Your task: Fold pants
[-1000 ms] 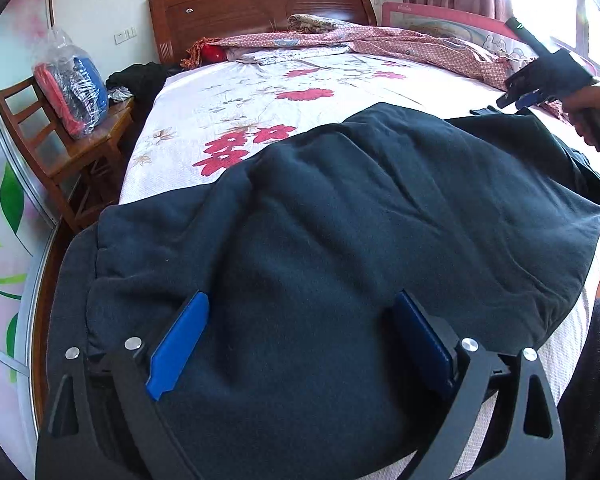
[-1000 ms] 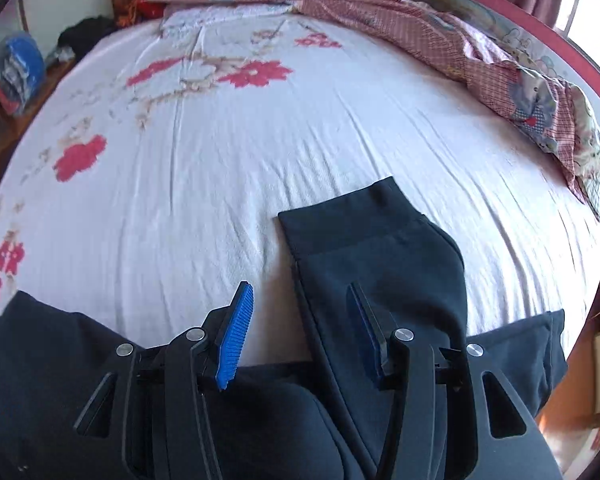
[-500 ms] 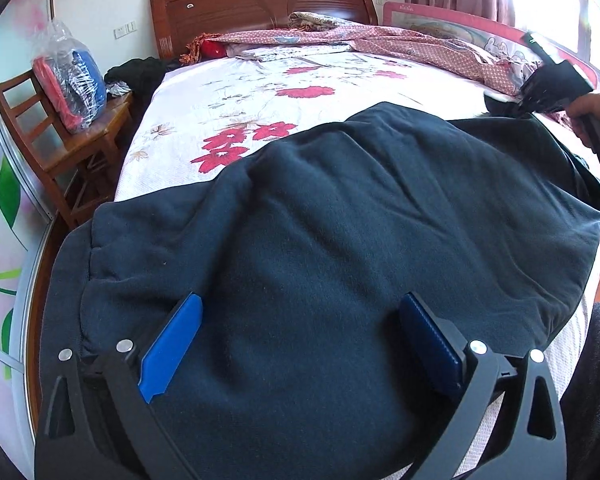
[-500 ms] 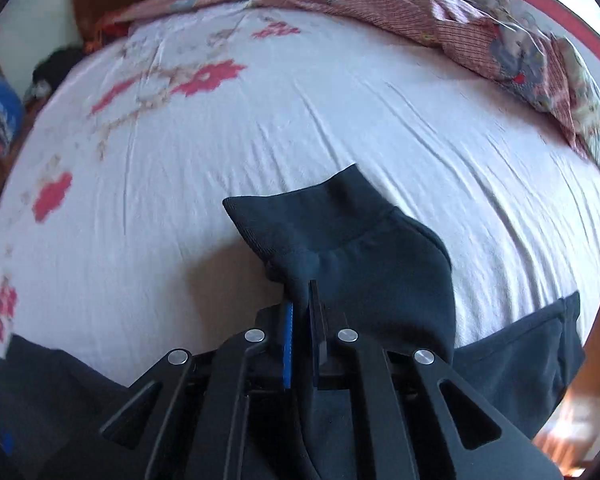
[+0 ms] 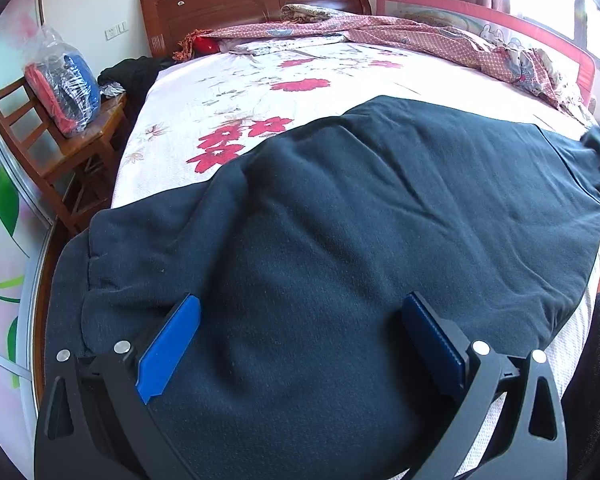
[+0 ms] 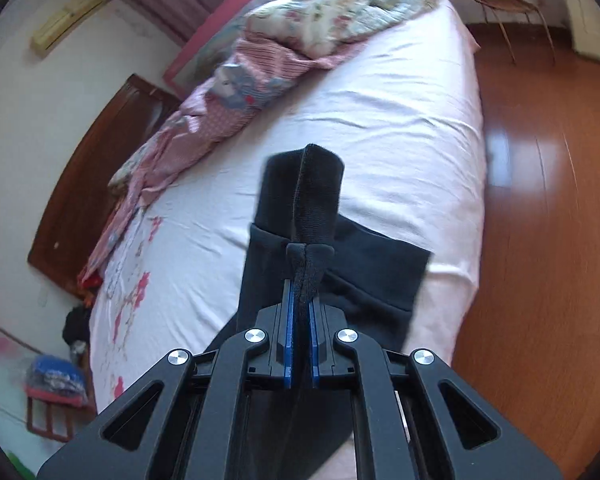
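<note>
Pants (image 5: 340,240) spread on bed (image 5: 228,92); left gripper (image 5: 300,344) jaws wide apart over fabric, right gripper (image 6: 300,320) jaws clamped on cuff (image 6: 312,200).

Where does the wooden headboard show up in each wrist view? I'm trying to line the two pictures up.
Left wrist view: the wooden headboard stands upright at top centre, behind the bed.
Right wrist view: the headboard runs tilted along the left side, because this picture is rolled.
Shared landmark: the patterned quilt bunched along the bed's far side, leading to the headboard in both.
</note>
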`<move>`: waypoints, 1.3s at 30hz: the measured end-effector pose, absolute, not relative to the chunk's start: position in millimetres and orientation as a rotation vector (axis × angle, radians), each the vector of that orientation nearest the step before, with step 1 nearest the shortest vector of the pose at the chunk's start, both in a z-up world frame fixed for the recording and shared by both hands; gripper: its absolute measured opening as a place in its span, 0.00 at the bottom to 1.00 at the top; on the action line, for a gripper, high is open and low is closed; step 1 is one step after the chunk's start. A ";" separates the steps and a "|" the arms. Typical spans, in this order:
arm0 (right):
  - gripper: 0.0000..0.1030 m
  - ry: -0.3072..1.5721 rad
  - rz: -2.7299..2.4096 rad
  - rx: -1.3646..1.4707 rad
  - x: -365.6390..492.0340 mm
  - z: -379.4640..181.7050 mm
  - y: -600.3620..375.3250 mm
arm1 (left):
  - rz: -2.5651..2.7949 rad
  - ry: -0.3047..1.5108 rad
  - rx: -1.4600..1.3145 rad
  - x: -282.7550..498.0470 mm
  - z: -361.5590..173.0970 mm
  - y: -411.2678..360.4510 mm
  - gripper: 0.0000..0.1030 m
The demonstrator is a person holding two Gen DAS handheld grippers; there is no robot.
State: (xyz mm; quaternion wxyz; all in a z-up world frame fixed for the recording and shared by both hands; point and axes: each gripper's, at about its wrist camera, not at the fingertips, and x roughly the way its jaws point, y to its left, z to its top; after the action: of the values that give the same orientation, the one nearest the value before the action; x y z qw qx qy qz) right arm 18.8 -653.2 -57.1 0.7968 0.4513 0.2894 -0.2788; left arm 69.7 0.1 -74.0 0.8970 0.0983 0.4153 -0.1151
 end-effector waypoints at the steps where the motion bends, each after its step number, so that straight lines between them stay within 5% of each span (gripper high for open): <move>1: 0.05 0.625 -0.622 1.008 12.0 -73.2 -656.2 | -0.238 0.864 0.208 70.5 -73.6 -0.3 0.98; 8: 0.06 0.545 -0.614 1.156 -0.1 -119.0 -661.2 | -0.218 0.896 0.222 72.7 -71.2 -5.5 0.98; 9: 0.13 0.522 -0.594 1.186 -4.8 -120.9 -661.3 | -0.214 0.898 0.224 72.4 -70.6 -6.2 0.98; 10: 0.33 0.509 -0.562 1.221 -7.1 -123.1 -661.4 | -0.209 0.901 0.226 72.7 -69.6 -6.5 0.98; 12: 0.57 0.492 -0.527 1.257 -9.7 -126.1 -659.9 | -0.197 0.916 0.230 72.4 -67.8 -8.0 0.98; 17: 0.58 0.437 -0.473 1.291 -4.2 -128.9 -668.8 | -0.182 0.938 0.242 65.8 -62.4 -11.0 0.98; 19: 0.37 0.506 -0.535 1.178 6.4 -112.3 -667.4 | -0.181 0.940 0.250 64.4 -61.3 -10.6 0.98; 22: 0.27 0.622 -0.628 0.997 23.7 -83.3 -661.8 | -0.168 0.950 0.242 65.0 -61.7 -10.4 0.98; 25: 0.27 0.631 -0.594 0.879 40.5 -48.6 -652.8 | -0.158 0.955 0.242 66.3 -63.9 -11.6 0.98; 30: 0.27 0.231 -0.349 0.910 18.9 7.2 -662.1 | -0.158 0.961 0.245 68.5 -63.3 -12.0 0.98; 36: 0.29 0.427 -0.543 1.186 -11.4 -88.6 -701.2 | -0.151 0.955 0.237 69.1 -63.7 -11.6 0.98; 39: 0.47 0.452 -0.516 1.182 -23.9 -102.6 -685.6 | -0.154 0.958 0.234 69.8 -63.4 -10.6 0.98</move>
State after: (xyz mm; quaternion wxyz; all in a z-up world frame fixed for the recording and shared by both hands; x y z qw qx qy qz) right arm -23.9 -685.6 -102.6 0.7754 0.5462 0.2090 -0.2383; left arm 69.8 -10.6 -63.4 0.8780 0.1124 0.4594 -0.0737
